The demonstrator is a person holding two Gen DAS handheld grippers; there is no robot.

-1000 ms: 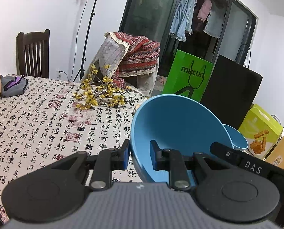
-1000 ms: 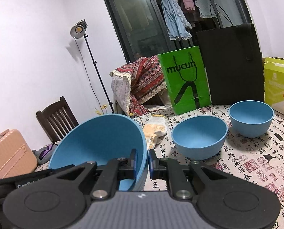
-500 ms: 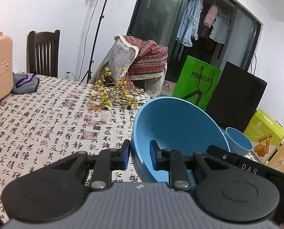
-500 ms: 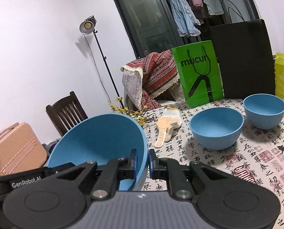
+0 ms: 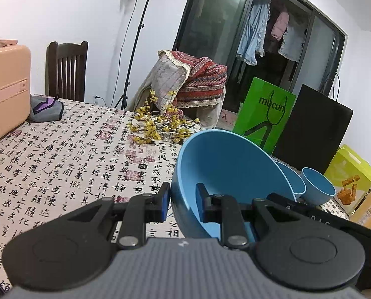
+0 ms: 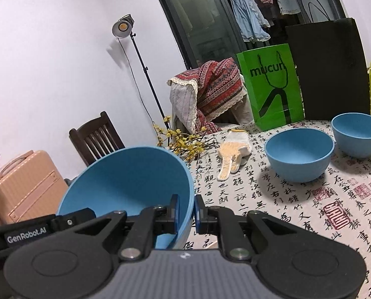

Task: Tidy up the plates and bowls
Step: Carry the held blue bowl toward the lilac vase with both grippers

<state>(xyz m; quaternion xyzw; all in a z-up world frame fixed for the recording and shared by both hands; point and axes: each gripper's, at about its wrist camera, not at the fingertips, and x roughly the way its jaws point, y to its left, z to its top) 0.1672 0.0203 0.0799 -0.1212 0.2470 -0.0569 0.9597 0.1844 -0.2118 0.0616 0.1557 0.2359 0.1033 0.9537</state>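
Observation:
A large blue bowl (image 5: 225, 169) (image 6: 128, 179) hangs tilted above the calligraphy-print tablecloth (image 5: 61, 154), gripped from two sides. My left gripper (image 5: 183, 200) is shut on its left rim, one pad outside and one inside. At the opposite rim my right gripper (image 6: 186, 210) is also shut on the bowl wall. A medium blue bowl (image 6: 298, 157) and a small blue bowl (image 6: 358, 134) stand upright on the table to the right; in the left wrist view the medium bowl (image 5: 293, 182) and the small bowl (image 5: 317, 186) peek out behind the big one.
Yellow flower twigs (image 5: 160, 127) and a work glove (image 6: 231, 152) lie mid-table. A peach suitcase (image 5: 3, 89) and a grey pouch (image 5: 46, 109) sit at the left end. Green bag (image 6: 272, 89), black bag (image 6: 332, 69) and a yellow box (image 5: 349, 177) line the far edge.
Both grippers have carried the large bowl leftward across the table, away from the two smaller bowls. The suitcase has come further into view. Neither grip has changed.

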